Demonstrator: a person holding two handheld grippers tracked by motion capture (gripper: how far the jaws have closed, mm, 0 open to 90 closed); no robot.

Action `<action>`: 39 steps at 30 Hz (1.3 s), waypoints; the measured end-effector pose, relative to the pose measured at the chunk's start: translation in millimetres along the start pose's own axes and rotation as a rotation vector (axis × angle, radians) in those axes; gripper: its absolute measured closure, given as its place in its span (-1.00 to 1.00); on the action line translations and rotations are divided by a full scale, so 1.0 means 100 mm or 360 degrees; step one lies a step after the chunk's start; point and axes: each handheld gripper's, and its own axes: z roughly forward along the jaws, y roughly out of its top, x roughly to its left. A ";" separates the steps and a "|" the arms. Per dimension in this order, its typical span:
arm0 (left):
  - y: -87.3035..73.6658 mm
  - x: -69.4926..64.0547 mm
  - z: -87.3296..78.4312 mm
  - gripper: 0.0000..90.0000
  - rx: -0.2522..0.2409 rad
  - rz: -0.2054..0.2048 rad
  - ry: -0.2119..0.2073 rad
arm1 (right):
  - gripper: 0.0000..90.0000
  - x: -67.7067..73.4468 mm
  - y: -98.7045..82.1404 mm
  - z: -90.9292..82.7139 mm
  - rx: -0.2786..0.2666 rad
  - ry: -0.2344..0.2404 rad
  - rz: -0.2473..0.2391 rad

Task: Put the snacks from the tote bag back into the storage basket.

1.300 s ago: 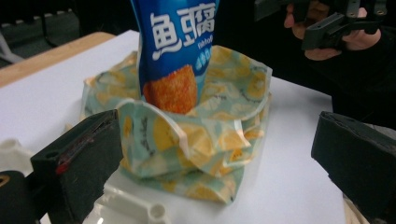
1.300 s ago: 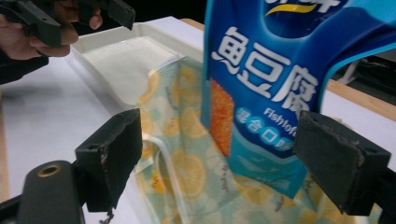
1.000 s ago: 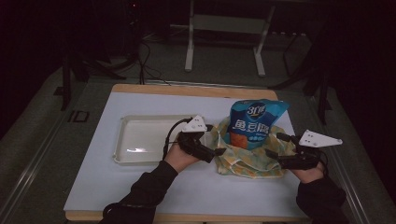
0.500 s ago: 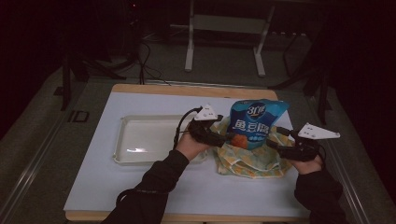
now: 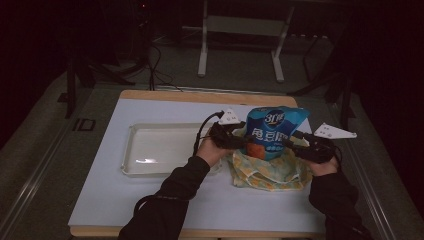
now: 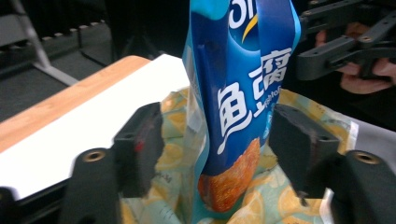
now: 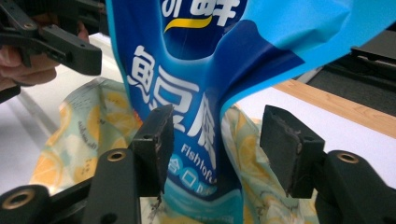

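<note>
Two claws meet at one blue snack bag (image 5: 273, 131), and both are mine. The bag stands upright on the white worktop (image 5: 165, 192), glossy and creased, with large white characters down its face, a yellow swoosh near the top and an orange picture of fried food low on the front. Its base sits in a crumpled pale green wrapper (image 5: 270, 172) printed with yellow lemon slices, which spreads out around it toward me.

My left claw (image 5: 239, 139) comes at the bag from its left side. In the left gripper view (image 6: 217, 149) the jaws are spread wide, and the bag's narrow edge stands between the two black pads without either pad touching it; there is a clear gap on each side.

My right claw (image 5: 296, 146) reaches in from the bag's right side. In the right gripper view (image 7: 215, 144) the jaws are also wide. The bag hangs in front of the left pad, seeming to brush it, while the right pad is well apart from the foil, with the lemon wrapper showing in the gap.

Each gripper view also shows the opposite claw farther off, level with the bag's upper half.

Left of the bag, just beside my left hand (image 5: 210, 150), lies a shallow white tray (image 5: 131, 152).
</note>
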 end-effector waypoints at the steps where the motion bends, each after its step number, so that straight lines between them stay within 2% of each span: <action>1: 0.00 0.00 0.01 -0.12 0.0004 0.0010 -0.0008 | 0.03 0.00 0.00 0.02 0.0001 -0.0011 -0.0005; 2: 0.00 0.00 0.03 -0.04 0.0003 0.0012 0.0000 | 0.05 0.01 0.01 0.04 0.0010 -0.0013 -0.0010; 6: 0.02 0.01 0.08 0.02 0.0018 0.0001 0.0005 | 0.15 0.02 0.01 0.10 0.0041 -0.0026 -0.0037; 11: 0.04 0.00 0.15 0.14 0.0011 0.0007 -0.0003 | 0.25 0.01 -0.01 0.14 0.0035 -0.0031 -0.0044; 16: 0.05 0.00 0.21 0.24 0.0009 0.0009 -0.0019 | 0.47 0.01 -0.02 0.14 0.0033 -0.0052 -0.0090; 18: 0.06 -0.01 0.25 0.24 0.0029 0.0025 -0.0012 | 0.53 0.00 -0.02 0.15 0.0036 -0.0050 -0.0100; 21: 0.06 -0.04 0.28 0.37 0.0036 0.0060 -0.0008 | 0.64 0.00 -0.02 0.16 0.0040 -0.0042 -0.0102; 24: 0.07 -0.05 0.30 0.48 0.0034 0.0065 0.0009 | 0.71 0.02 -0.02 0.18 0.0041 -0.0039 -0.0116; 30: 0.07 -0.05 0.30 0.59 0.0036 0.0039 0.0012 | 0.80 0.02 -0.02 0.19 0.0033 -0.0026 -0.0107; 32: 0.07 -0.04 0.30 0.70 0.0034 0.0022 0.0004 | 0.92 0.04 -0.02 0.20 0.0045 -0.0027 -0.0122; 36: 0.07 -0.03 0.30 0.77 0.0041 -0.0011 0.0005 | 0.95 0.06 0.00 0.21 0.0060 -0.0041 -0.0134; 39: 0.07 -0.05 0.29 0.82 0.0044 -0.0003 0.0029 | 0.97 0.06 0.00 0.21 0.0055 -0.0034 -0.0121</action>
